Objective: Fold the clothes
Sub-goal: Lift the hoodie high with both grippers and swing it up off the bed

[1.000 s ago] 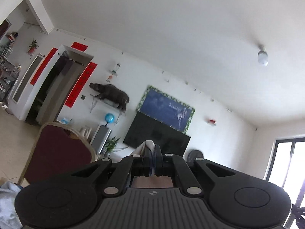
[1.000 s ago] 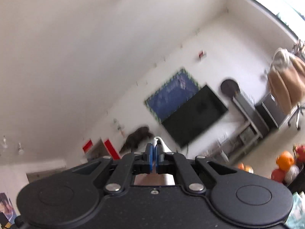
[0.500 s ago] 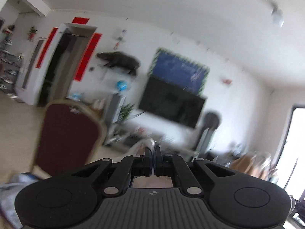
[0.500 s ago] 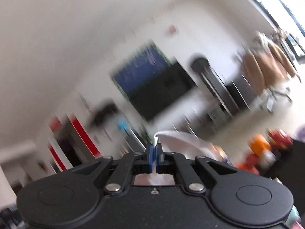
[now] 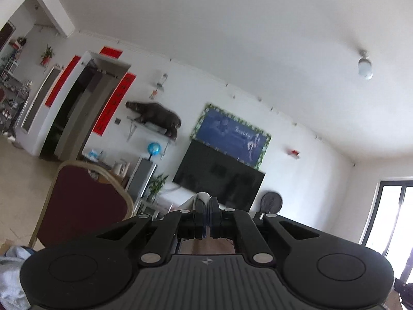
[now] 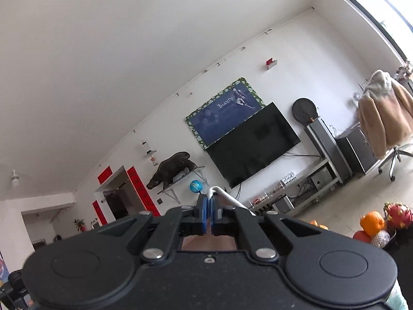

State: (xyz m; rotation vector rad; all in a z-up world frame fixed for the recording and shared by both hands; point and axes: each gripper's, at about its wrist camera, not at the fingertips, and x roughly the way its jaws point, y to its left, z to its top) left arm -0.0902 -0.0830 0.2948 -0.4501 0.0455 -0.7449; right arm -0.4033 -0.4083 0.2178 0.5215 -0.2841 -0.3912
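Observation:
My left gripper (image 5: 207, 206) is shut on a fold of a pale garment (image 5: 202, 196), whose white edge sticks out past the fingertips. More of its pinkish cloth shows under the jaws. My right gripper (image 6: 209, 201) is likewise shut on the garment's white edge (image 6: 227, 198), which runs off to the lower right, with pinkish cloth below the jaws. Both grippers point slightly upward toward the far wall and ceiling. The bulk of the garment hangs hidden below the gripper bodies.
A maroon chair (image 5: 82, 206) stands at the lower left, with a grey cloth pile (image 5: 10, 271) at that view's edge. On the far wall hangs a black TV (image 6: 253, 149). Fruit (image 6: 374, 224) and a beige coat (image 6: 384, 118) are on the right.
Both views dipped toward the floor half a second ago with blur, then swung back up toward the ceiling. Both grippers stayed shut on the garment throughout.

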